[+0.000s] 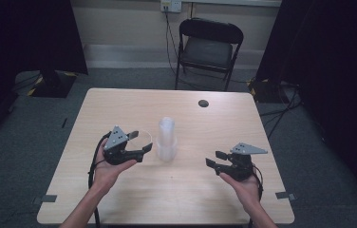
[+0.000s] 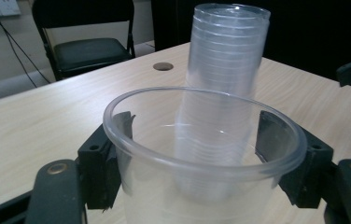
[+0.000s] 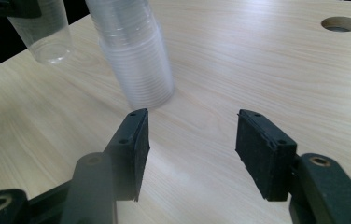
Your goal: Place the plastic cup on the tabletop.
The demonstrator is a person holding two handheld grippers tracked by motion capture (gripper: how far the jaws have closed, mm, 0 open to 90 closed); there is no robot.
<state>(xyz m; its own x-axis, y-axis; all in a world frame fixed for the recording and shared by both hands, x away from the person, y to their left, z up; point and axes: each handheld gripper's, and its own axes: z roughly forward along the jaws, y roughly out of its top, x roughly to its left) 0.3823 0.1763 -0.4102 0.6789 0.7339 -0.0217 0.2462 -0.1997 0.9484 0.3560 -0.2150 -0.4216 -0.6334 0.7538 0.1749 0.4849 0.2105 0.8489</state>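
A tall stack of clear plastic cups [image 1: 166, 138] stands upright in the middle of the wooden table [image 1: 119, 107]. To its left, my left gripper [image 1: 141, 141] is shut on a single clear cup [image 2: 201, 158], its pads pressing the cup's wall on both sides just under the rim. This cup hangs above the table, apart from the stack [image 2: 225, 65] behind it. To the right of the stack, my right gripper [image 1: 213, 158] is open with nothing between its pads [image 3: 134, 149]. Beyond its jaws, the stack [image 3: 134, 56] and the held cup [image 3: 43, 32] are in sight.
A round cable hole [image 1: 203, 103] lies in the tabletop at the far right. A black folding chair [image 1: 210, 45] stands behind the table, with a cable running up to a wall socket [image 1: 171, 4]. Dark curtains hang on both sides.
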